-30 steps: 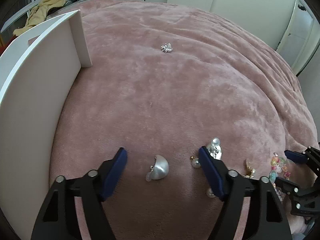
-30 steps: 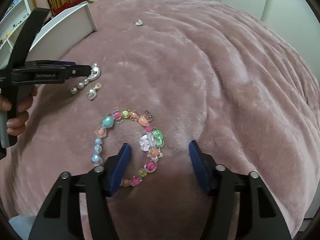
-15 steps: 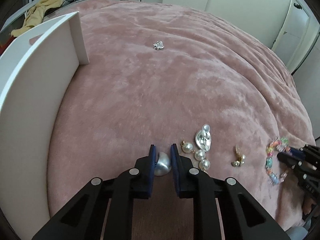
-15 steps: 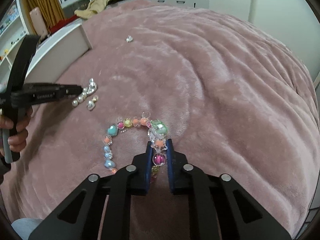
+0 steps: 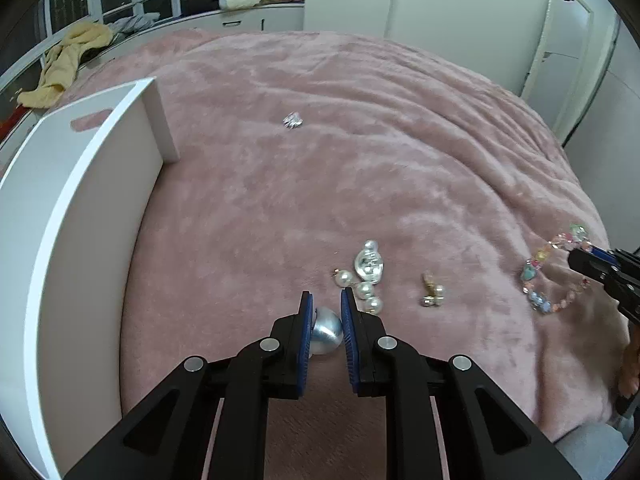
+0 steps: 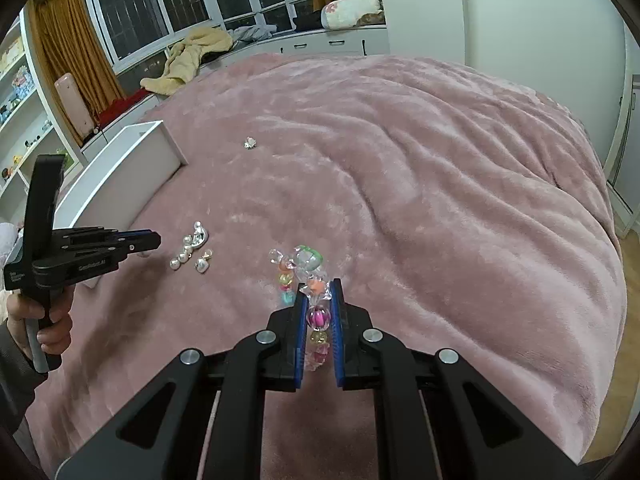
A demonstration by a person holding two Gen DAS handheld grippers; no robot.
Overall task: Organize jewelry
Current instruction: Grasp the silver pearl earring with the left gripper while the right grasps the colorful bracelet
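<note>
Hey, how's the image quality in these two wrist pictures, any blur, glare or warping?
Left wrist view: fisheye bends the white tray wall into a curve; the small silver piece far up the blanket is soft. Right wrist view: corners are dark, windows black with lamp reflections, and the bead bracelet is slightly smeared.

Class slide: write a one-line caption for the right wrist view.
Right gripper clamps a colourful beaded bracelet above the pink blanket.

Left gripper (image 5: 325,304) clamped, right gripper (image 6: 318,294) clamped, both angled downward.
</note>
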